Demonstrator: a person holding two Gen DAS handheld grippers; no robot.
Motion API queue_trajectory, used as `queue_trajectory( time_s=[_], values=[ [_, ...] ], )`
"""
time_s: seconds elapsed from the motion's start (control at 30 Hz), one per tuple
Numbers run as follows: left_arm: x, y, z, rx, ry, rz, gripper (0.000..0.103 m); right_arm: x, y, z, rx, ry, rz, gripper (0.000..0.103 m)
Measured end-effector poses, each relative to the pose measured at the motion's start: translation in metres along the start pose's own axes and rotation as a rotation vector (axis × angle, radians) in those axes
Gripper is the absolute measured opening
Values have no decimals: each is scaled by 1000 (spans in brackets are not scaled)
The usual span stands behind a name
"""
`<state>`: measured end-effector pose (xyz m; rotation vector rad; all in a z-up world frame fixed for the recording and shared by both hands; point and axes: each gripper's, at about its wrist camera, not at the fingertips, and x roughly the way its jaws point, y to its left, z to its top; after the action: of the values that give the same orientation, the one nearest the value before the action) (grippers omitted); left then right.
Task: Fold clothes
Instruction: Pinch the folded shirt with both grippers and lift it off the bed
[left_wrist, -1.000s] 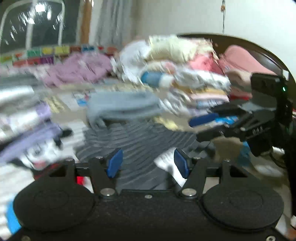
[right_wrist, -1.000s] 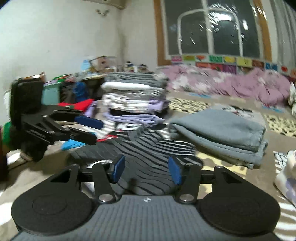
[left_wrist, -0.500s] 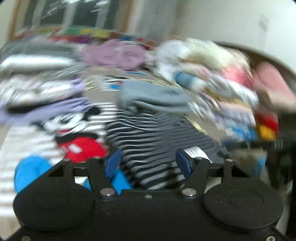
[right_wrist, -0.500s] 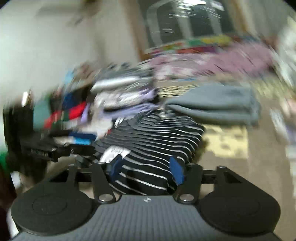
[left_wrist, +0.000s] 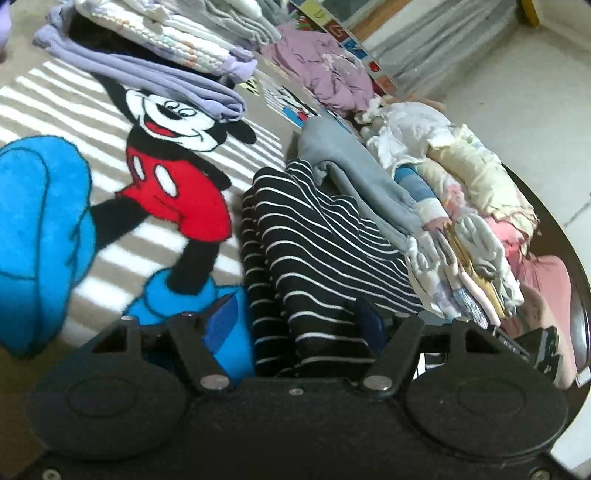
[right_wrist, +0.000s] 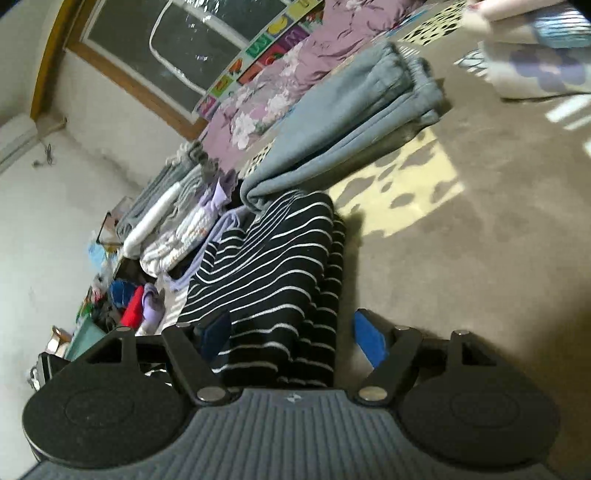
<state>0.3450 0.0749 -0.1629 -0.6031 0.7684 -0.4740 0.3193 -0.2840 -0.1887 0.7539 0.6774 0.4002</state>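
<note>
A folded black garment with white stripes (left_wrist: 317, 240) lies on the rug, its near end reaching in between the jaws of my left gripper (left_wrist: 297, 321). That gripper is open: its left pad hangs over the blue part of the rug, clear of the cloth. From the other side, the striped garment (right_wrist: 273, 266) also runs in between the blue pads of my right gripper (right_wrist: 293, 336). Those jaws are opening, and the right pad stands apart from the cloth. The right gripper's black body (left_wrist: 532, 343) shows at the lower right of the left wrist view.
Folded grey sweatpants (left_wrist: 351, 166) (right_wrist: 351, 110) lie against the garment's far end. A cartoon-mouse rug (left_wrist: 173, 184) covers the floor. A stack of folded clothes (left_wrist: 166, 37) stands on one side, a loose pile of clothes (left_wrist: 461, 177) on the other. Purple bedding (right_wrist: 295, 74) lies below the window.
Both grippers have rolled and come down close to the striped garment. Their jaws stand wider, and the garment's end now lies between each pair.
</note>
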Motion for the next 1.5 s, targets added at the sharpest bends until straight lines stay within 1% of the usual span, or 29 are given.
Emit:
queue_trajectory(
  time_s=[0.03,0.07,0.1,0.17,0.2,0.23,0.37,0.4,0.43,0.53,0.63,0.7,0.83,0.93,1.03,1.1,1.23,1.37,1.5],
  values=[
    [2,0,0,-10,-2,-2,68,3,0,1,-3,4,0,73],
    [5,0,1,-14,0,-3,65,6,1,2,-6,8,-1,73],
    [8,-1,1,-18,2,-5,55,10,2,3,-12,9,-1,73],
    [14,-1,3,-26,6,-8,47,15,6,3,-41,12,1,72],
    [17,0,3,-30,7,-9,46,18,7,3,-50,12,5,70],
    [19,0,3,-33,8,-11,45,21,8,3,-56,17,17,68],
    [18,2,2,-64,-3,-29,35,23,6,4,-55,25,45,48],
    [16,2,1,-71,-12,-37,32,23,5,4,-48,25,54,45],
    [14,0,1,-79,-26,-46,32,23,4,4,-36,28,69,40],
    [5,-8,1,-84,-73,-92,29,17,5,5,-21,15,105,36],
    [-9,-25,3,-90,-107,-161,29,6,8,8,-1,-15,144,34],
    [-18,-41,1,-85,-127,-200,29,-8,11,10,18,-56,182,34],
    [-21,-89,5,-49,-147,-285,29,-54,27,19,-34,-129,203,34],
    [-12,-131,15,-30,-143,-361,29,-99,33,34,-49,-212,220,34],
    [6,-175,27,6,-124,-426,29,-143,37,53,-66,-295,227,34],
    [27,-203,34,21,-111,-468,29,-173,35,72,-84,-345,211,34],
    [75,-257,50,46,-81,-553,29,-218,16,116,-63,-423,179,34],
    [126,-299,66,72,-51,-612,29,-258,-11,165,-30,-504,139,34],
    [175,-323,82,80,-8,-648,29,-277,-38,201,-20,-565,91,34]
  ],
)
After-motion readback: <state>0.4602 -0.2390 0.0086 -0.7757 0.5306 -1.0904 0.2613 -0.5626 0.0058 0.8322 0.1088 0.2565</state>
